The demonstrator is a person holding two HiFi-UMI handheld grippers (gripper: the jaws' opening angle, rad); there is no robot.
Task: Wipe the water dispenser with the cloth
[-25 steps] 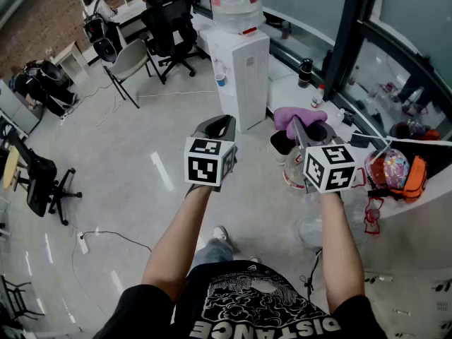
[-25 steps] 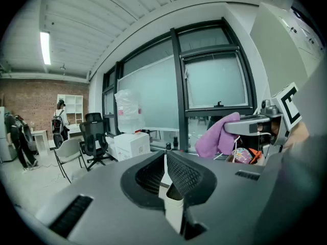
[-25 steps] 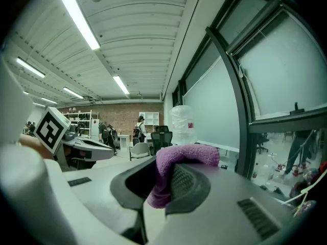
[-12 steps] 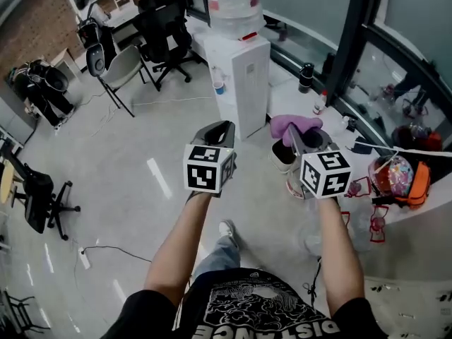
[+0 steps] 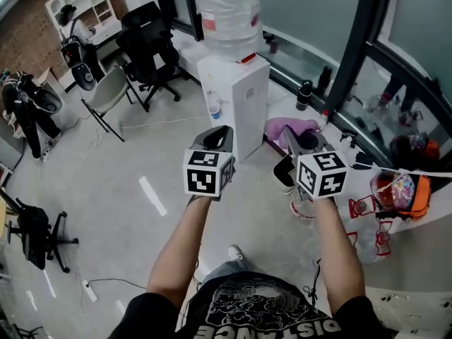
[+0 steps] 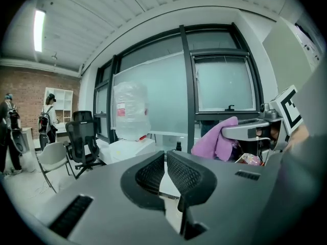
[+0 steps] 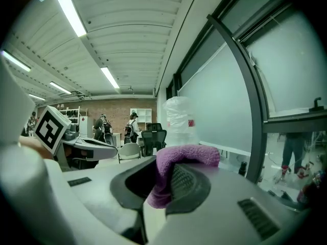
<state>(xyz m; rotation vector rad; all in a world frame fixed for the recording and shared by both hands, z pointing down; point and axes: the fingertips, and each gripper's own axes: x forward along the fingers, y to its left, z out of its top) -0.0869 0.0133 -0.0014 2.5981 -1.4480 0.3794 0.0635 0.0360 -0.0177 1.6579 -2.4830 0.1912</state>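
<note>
Stands closer than a second ago to the water dispenser [image 5: 236, 101], now larger and lower in the head view, just ahead of both grippers. Holds the left gripper [image 5: 220, 134] out level, jaws drawn almost together with only a thin slit between the ribbed pads [image 6: 185, 173] and nothing in it. Clamps the purple cloth [image 5: 288, 128] in the right gripper [image 5: 302, 143], with the fabric folded over the tip of one pad and hanging down into the gap, as seen in the right gripper view [image 7: 180, 160]. Keeps the cloth apart from the dispenser's white cabinet, off to its right side and short of touching it. Carries a big clear bottle [image 5: 226, 9] upside down on top of the dispenser, with a small cup [image 5: 214, 111] at the front taps. Shows a black office chair [image 5: 145, 44] behind to the left and a dark flask [image 5: 304, 94] on the white ledge [image 5: 282, 66] by the window.
</note>
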